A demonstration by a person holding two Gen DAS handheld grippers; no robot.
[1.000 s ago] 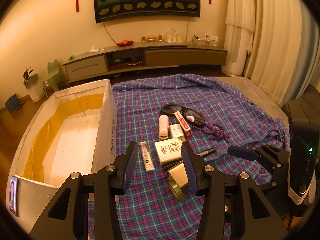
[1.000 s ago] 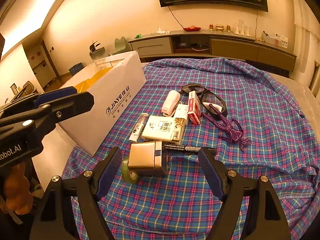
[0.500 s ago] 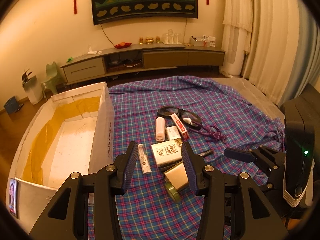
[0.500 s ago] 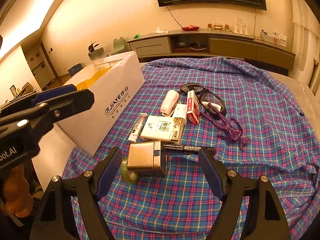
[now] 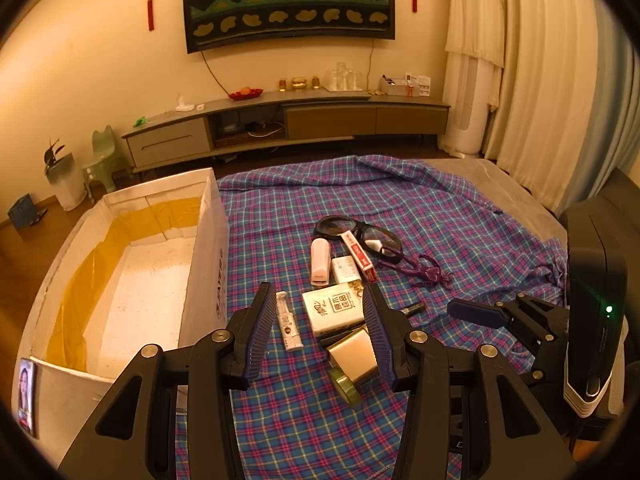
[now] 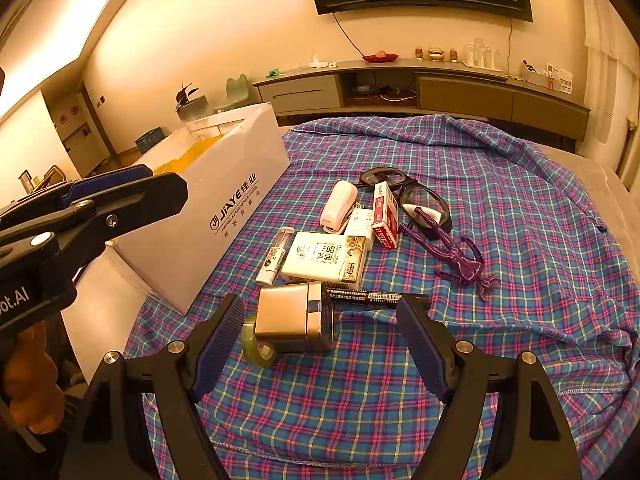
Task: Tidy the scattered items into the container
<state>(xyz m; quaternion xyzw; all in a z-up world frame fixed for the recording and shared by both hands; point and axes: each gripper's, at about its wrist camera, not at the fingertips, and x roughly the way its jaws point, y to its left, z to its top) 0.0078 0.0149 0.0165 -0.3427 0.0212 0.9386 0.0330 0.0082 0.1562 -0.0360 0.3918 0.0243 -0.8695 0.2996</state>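
Both sets of tongs wide and empty: right tongs (image 6: 320, 340) spread around the gold metal box (image 6: 294, 317) without touching it, left tongs (image 5: 318, 332) hovering over the pile, fingers apart, nothing gripped. Items all lie clustered on the plaid cloth (image 6: 500, 184); the white carton (image 5: 120, 280) is just beside it on my left, open top, nothing visible inside. Looks like the first pick is the gold box with the right. Plan: drop straight down, centre it between the pads, close on the two long flat sides. Watch the tape roll (image 6: 258, 346) touching its near-left corner and the black marker (image 6: 372, 295) lying against its far-right edge; either could get pinched or dragged along. Metal faces probably slick, so squeeze firm and lift vertically before swinging over the carton wall. Meanwhile the left could take the small tube (image 5: 288, 326), nearest the carton, lying apart from the cream carton pack (image 5: 334, 310). Goggles (image 5: 360, 234) and purple clip (image 6: 452, 254) are tangled-looking, so leave them last. Keep the two tongs apart over the carton to avoid a clash.
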